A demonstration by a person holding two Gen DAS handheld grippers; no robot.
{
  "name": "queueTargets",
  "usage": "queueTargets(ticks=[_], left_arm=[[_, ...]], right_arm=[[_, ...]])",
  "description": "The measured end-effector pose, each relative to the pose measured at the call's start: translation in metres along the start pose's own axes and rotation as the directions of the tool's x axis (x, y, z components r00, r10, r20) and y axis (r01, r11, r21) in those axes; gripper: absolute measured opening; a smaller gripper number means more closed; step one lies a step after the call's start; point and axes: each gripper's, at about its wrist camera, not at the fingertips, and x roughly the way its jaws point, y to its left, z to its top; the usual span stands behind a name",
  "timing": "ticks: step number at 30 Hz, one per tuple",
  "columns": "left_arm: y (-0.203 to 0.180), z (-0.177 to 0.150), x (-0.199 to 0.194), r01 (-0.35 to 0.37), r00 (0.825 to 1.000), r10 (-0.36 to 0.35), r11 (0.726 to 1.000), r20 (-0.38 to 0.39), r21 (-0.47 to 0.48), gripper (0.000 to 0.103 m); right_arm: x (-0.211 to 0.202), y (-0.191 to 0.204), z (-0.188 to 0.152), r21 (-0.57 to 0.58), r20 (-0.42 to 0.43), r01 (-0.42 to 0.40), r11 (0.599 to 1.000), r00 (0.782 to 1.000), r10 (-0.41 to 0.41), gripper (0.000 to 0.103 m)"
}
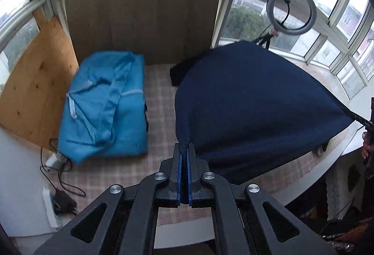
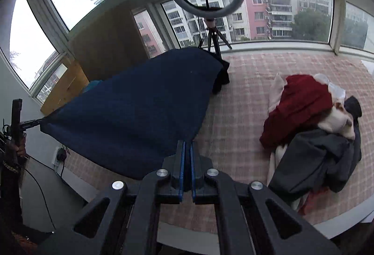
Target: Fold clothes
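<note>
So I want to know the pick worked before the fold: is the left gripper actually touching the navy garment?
Touching. In the left wrist view the left gripper is shut on a corner of the navy garment, with cloth pinched between its blue pads.

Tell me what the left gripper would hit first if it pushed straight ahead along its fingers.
The left gripper is already shut on the navy garment; beyond that, probably the checked table cover, though depth is uncertain.

bare cloth [image 2: 245, 100] between garment [image 2: 131, 119], pile [image 2: 311, 133]
</note>
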Motion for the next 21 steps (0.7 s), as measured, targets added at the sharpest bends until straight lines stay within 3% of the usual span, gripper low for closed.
queueTargets(ticks=[3, 6, 10, 14, 21], left_arm=[[0.017, -0.055, 0.064, 0.034, 0.989, -0.046, 0.996, -0.139, -0.087, 0.003], [0.03, -0.101, 0.114, 0.043, 0.966, -0.084, 0.985, -0.245, -0.169, 0.003], [0.036, -0.139, 0.149, 0.022, 0.942, -0.088, 0.98, -0.324, -0.2, 0.003], [0.036, -0.142, 0.144, 0.046, 0.945, -0.116, 0.972, -0.305, -0.229, 0.002], [0.015, -0.146, 0.065, 0.067, 0.975, -0.104, 0.98, -0.197, -0.188, 0.0]], right_arm=[[0.048, -0.029, -0.063, 0.117, -0.125, -0.014, 0.993, 0.992, 0.029, 0.004], [0.089, -0.054, -0.116, 0.228, -0.226, 0.006, 0.974, 0.973, 0.047, 0.004], [0.109, -0.066, -0.148, 0.256, -0.281, 0.046, 0.966, 0.959, 0.029, 0.004], [0.097, -0.068, -0.145, 0.261, -0.254, 0.041, 0.964, 0.967, 0.027, 0.004], [0.015, -0.049, -0.142, 0.223, -0.159, 0.056, 0.973, 0.987, -0.02, 0.004]])
